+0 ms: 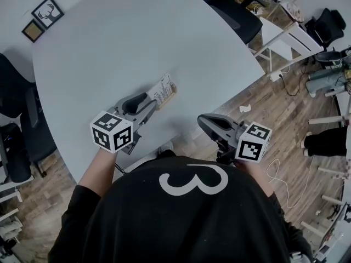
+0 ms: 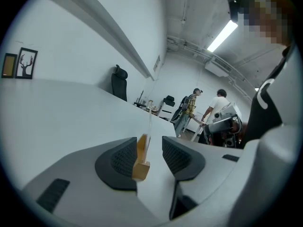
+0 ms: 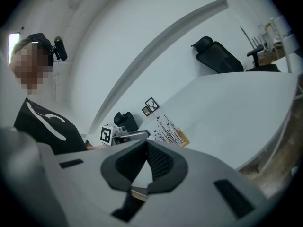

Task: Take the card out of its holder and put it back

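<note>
– Left claw (image 2: 151, 150) has its jaws wide apart. The wooden holder (image 2: 140, 163) with the card (image 1: 163, 86) in it stands between them, by the table's (image 1: 126, 37) near edge.
– And the right claw (image 3: 145, 143)?
– Pinched together, empty, past that edge.

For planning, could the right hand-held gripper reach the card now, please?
Probably yes: only bare table lies between the right hand-held gripper and the card, though the left hand-held gripper, jaws open, straddles its holder.
</note>
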A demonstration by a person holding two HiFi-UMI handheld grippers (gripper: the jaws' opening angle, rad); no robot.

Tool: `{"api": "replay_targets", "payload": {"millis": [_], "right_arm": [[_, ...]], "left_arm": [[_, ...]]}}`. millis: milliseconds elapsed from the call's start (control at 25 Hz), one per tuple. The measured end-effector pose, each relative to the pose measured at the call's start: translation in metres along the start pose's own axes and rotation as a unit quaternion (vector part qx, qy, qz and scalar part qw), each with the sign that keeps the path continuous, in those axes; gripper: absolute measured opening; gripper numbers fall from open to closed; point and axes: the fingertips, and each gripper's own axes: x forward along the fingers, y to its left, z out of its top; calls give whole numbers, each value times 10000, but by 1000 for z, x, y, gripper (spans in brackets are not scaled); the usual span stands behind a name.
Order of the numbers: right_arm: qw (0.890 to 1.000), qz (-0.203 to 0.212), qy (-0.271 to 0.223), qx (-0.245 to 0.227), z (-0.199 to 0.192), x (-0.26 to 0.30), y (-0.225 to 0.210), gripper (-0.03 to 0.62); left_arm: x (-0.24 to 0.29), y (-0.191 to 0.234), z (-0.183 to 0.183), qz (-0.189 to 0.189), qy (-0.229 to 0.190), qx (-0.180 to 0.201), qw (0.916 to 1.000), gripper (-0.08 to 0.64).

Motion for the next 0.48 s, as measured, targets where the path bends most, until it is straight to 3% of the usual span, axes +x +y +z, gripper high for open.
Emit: {"api": "replay_targets", "payload": {"millis": [280,480], "right_arm": [[9999,103,-23,-93,-8,-31,18,6],[9992,265,-57,-306,-12,-57,42,6]], "left_arm": [[-39,-6,-7,613,-198,-486,9967,164],[-66,-51,-12,549,-481,-891,9933,153]]}}
